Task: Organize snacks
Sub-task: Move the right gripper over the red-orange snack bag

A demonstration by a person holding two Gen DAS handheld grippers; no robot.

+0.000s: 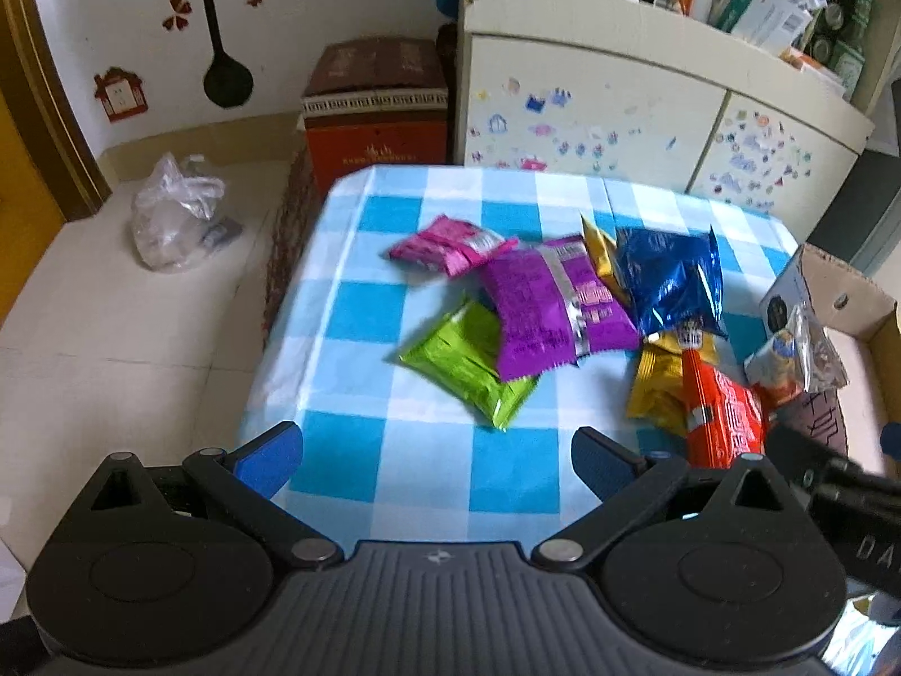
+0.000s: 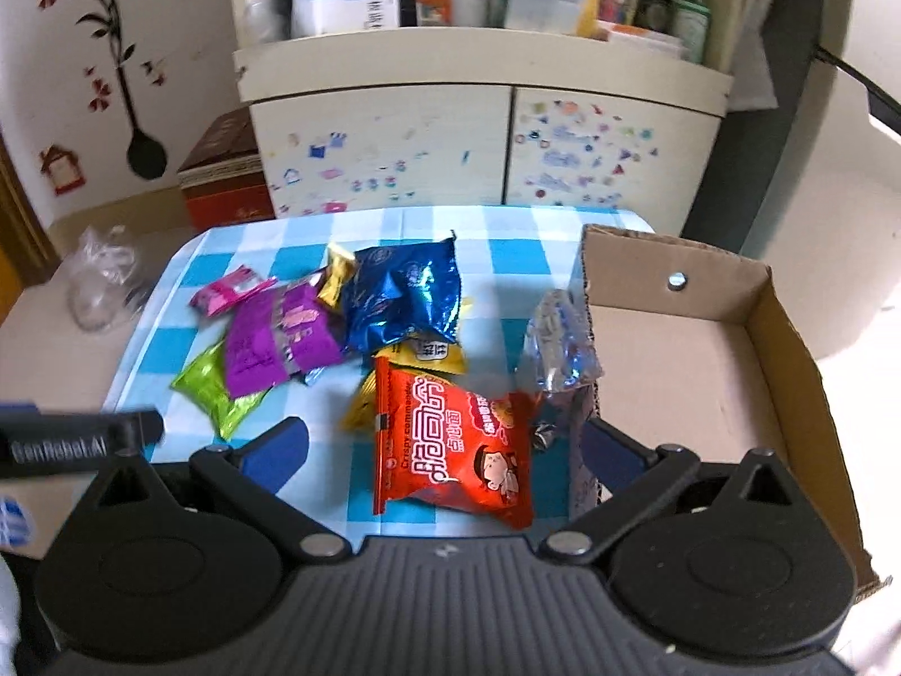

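Several snack packs lie on a blue-and-white checked tablecloth (image 1: 394, 450): pink (image 1: 450, 245), purple (image 1: 552, 310), green (image 1: 467, 366), blue (image 1: 670, 276), yellow (image 1: 659, 388) and red (image 1: 723, 417). My left gripper (image 1: 436, 459) is open above bare cloth, short of the green pack. My right gripper (image 2: 445, 450) is open too, and the red pack (image 2: 456, 445) lies flat between its spread fingers. A silvery packet (image 2: 560, 343) leans on the corner of a cardboard box (image 2: 676, 265) at the right. The box floor shows nothing in it.
A cream cabinet (image 2: 394, 135) covered in stickers stands behind the table, with a red-brown carton (image 1: 374, 129) to its left. A clear plastic bag (image 1: 169, 219) lies on the floor at the left. The left gripper's body (image 2: 84, 439) juts into the right wrist view.
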